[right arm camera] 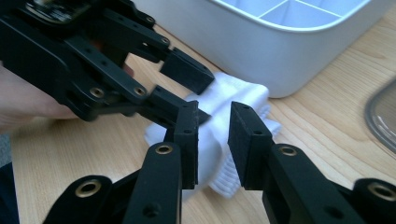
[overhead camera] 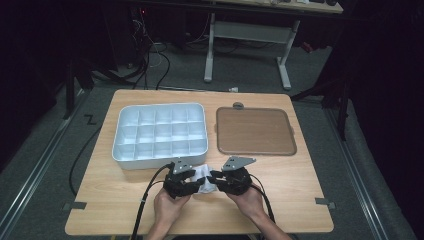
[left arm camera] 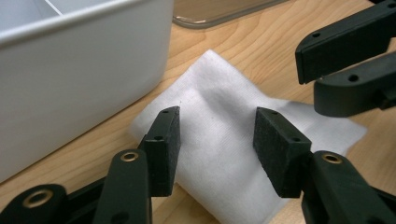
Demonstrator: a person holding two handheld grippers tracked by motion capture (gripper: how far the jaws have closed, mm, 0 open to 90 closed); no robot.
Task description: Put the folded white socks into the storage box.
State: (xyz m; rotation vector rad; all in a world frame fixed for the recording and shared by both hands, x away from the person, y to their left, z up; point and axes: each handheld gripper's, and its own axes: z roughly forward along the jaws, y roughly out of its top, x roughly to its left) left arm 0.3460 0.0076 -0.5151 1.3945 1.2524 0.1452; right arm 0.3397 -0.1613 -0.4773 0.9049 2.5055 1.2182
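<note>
A white folded cloth point(overhead camera: 203, 173) lies on the wooden table, just in front of the white compartment box point(overhead camera: 118, 146). My left gripper point(overhead camera: 194, 180) comes at it from the left and my right gripper point(overhead camera: 214, 179) from the right, their tips almost meeting over it. In the left gripper view my left gripper point(left arm camera: 217, 140) stands open, astride the cloth point(left arm camera: 219, 112), its pads clear of the fabric. In the right gripper view my right gripper point(right arm camera: 212, 140) is open with a narrow gap, over the cloth's ribbed edge point(right arm camera: 224, 179). The left gripper point(right arm camera: 184, 91) hangs close behind it.
The box wall point(left arm camera: 70, 70) stands right beside the cloth. A flat brown tray point(overhead camera: 255, 131) lies to the right of the box, and its rim point(right arm camera: 380, 116) is near my right gripper. Bare table stretches left and right of the hands.
</note>
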